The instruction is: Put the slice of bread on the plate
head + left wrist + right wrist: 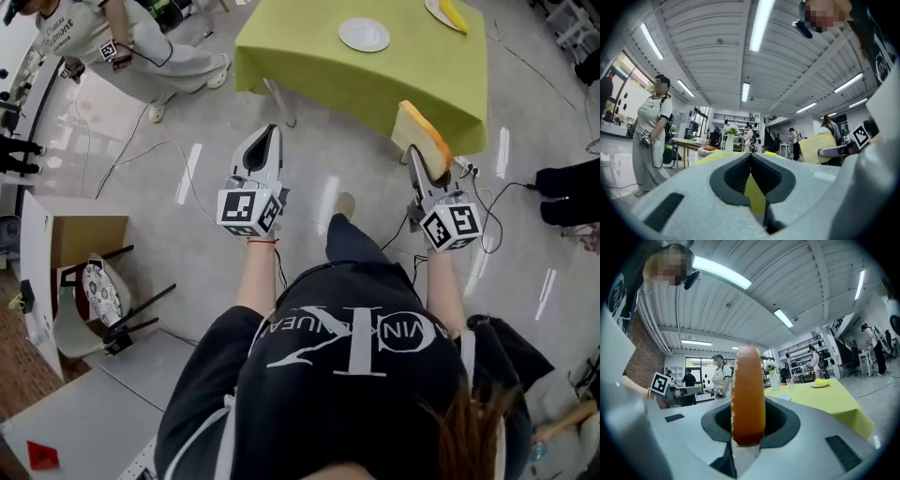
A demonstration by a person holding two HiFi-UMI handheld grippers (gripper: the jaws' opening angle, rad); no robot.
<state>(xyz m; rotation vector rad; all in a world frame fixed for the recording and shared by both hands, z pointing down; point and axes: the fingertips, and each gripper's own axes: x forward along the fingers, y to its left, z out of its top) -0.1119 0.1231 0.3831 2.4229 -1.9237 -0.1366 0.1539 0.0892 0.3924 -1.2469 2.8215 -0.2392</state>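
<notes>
My right gripper (416, 152) is shut on a slice of bread (421, 137) with an orange-brown crust, held on edge just short of the near edge of the green-clothed table (309, 58). In the right gripper view the bread (748, 394) stands upright between the jaws and hides their tips. An empty white plate (364, 35) lies on the far part of the table. My left gripper (271, 133) is level beside the right one, over the floor, shut and empty. From the left gripper view, the left gripper (751, 157) has its tips together, and the bread (817, 148) shows at the right.
A second plate with a banana (449, 13) sits at the table's far right corner, and a vase of flowers (773, 376) stands on the table. A person in light clothes (141, 47) stands at the upper left. A cardboard box (86, 236) and chair (92, 305) are lower left. Cables cross the floor.
</notes>
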